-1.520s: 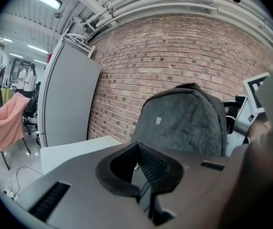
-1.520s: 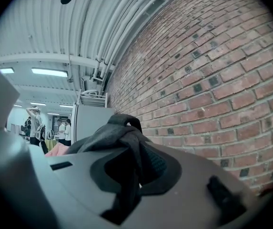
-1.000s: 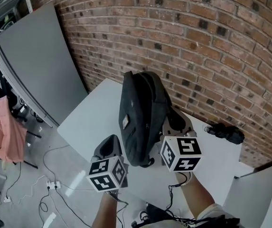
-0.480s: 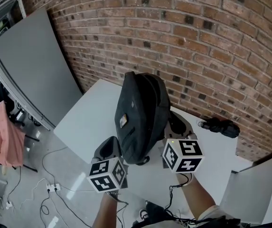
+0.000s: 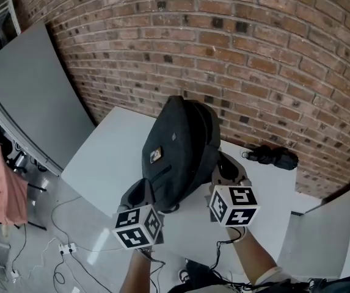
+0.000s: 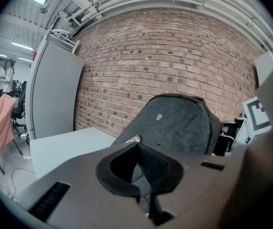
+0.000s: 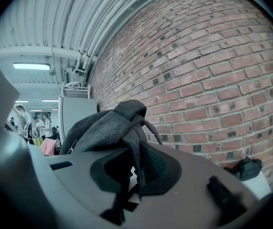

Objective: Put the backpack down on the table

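Note:
A dark grey backpack (image 5: 178, 145) leans over the white table (image 5: 110, 154), its top toward the brick wall and its lower end toward me. My left gripper (image 5: 143, 191) sits at its lower left end, jaws closed with grey fabric between them (image 6: 138, 151). My right gripper (image 5: 226, 171) is at its right side, shut on a grey strap (image 7: 135, 168) that runs down between the jaws. In the left gripper view the backpack (image 6: 179, 128) fills the middle, with the table (image 6: 65, 144) beyond. Whether the backpack's base touches the table is hidden.
A small black bundle (image 5: 274, 156) lies on the table's far right near the brick wall (image 5: 254, 47). A grey panel (image 5: 31, 90) stands at the left. A pink cloth (image 5: 0, 185) hangs beyond it, and cables (image 5: 65, 249) lie on the floor.
The backpack has tipped from hanging nearly upright to leaning away toward the wall, and sits lower over the table. Both grippers keep their hold.

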Demonstrator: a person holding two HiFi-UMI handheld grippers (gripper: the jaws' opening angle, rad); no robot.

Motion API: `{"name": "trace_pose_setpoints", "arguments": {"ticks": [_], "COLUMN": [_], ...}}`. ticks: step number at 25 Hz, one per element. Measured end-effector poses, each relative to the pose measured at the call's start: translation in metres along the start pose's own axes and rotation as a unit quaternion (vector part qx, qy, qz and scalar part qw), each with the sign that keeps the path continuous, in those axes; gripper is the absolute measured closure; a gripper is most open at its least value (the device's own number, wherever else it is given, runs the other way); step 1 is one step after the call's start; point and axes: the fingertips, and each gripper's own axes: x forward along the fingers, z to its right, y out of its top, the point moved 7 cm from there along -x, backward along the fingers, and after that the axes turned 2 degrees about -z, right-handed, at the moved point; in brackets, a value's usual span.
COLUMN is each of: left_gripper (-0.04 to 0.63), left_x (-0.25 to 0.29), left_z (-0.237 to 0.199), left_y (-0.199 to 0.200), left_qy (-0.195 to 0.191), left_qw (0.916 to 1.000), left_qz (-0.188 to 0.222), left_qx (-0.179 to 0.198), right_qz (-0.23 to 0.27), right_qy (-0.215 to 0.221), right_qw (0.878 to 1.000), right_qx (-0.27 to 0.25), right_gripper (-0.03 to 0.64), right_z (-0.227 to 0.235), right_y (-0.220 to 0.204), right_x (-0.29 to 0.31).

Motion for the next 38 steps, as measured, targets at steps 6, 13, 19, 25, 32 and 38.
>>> {"name": "trace_pose_setpoints", "arguments": {"ticks": [6,13,19,25,32,38], "left_gripper": [0.583,0.583,0.583,0.583,0.583,0.583], "left_x": [0.007,0.017,0.019,0.023,0.027,0.034], "left_z": [0.025,0.056,0.073,0.085,0.104,0.108], "left_y": [-0.015,-0.034,-0.050,-0.070,-0.098,-0.118], "left_qy": [-0.021,-0.051,-0.068,-0.078,-0.094,-0.099], "left_qw": [0.9995,0.9975,0.9953,0.9931,0.9891,0.9866], "left_qz": [-0.019,-0.041,-0.058,-0.076,-0.102,-0.119], "left_qx": [0.011,0.027,0.038,0.042,0.049,0.051], "right_qz": [-0.012,-0.010,-0.025,-0.046,-0.067,-0.096], "right_qy": [-0.026,-0.023,-0.055,-0.080,-0.106,-0.129], "right_qw": [0.999,0.999,0.997,0.994,0.989,0.983], "right_qx": [0.018,0.025,0.047,0.064,0.074,0.086], "right_gripper": [0.574,0.574,0.574,0.574,0.574,0.574], "right_z": [0.032,0.058,0.082,0.103,0.121,0.134], "right_y": [-0.019,-0.040,-0.064,-0.093,-0.124,-0.160], "right_x": [-0.020,-0.046,-0.066,-0.082,-0.096,-0.107]}}
